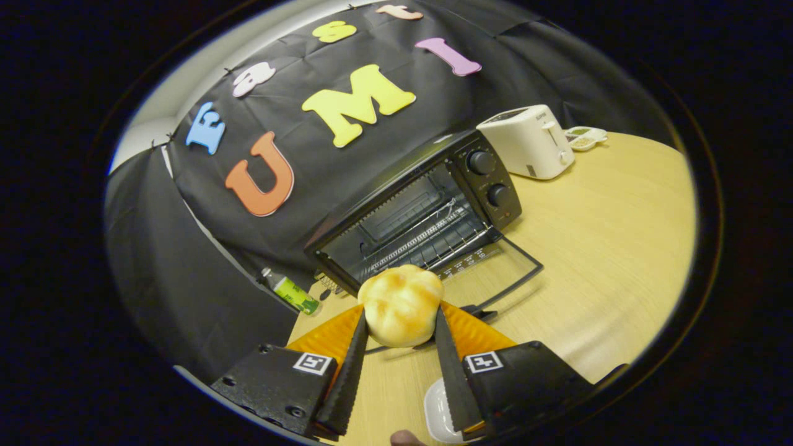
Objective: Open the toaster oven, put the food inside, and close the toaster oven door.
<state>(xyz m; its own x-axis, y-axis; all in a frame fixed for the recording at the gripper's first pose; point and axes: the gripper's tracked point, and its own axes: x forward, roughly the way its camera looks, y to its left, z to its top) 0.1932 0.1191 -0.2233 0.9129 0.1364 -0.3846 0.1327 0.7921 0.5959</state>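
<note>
The gripper point(401, 322) holds a bun point(401, 305): its two fingers point(352, 353) press on the bun's left and right sides, spread only as wide as the bun, which is raised above the counter point(607, 248). Just beyond the bun stands the toaster oven point(421, 210), its glass door point(495, 272) folded down flat onto the counter toward the fingers, the wire rack point(427, 238) inside bare. Two knobs point(489, 179) sit on its right panel. Farther right, well apart, stands a white toaster point(530, 141), with a small dish point(585, 137) just past it. Left of the oven, a green-labelled bottle point(290, 290) lies by the counter edge. Near the right finger lies a white container point(438, 412).
</note>
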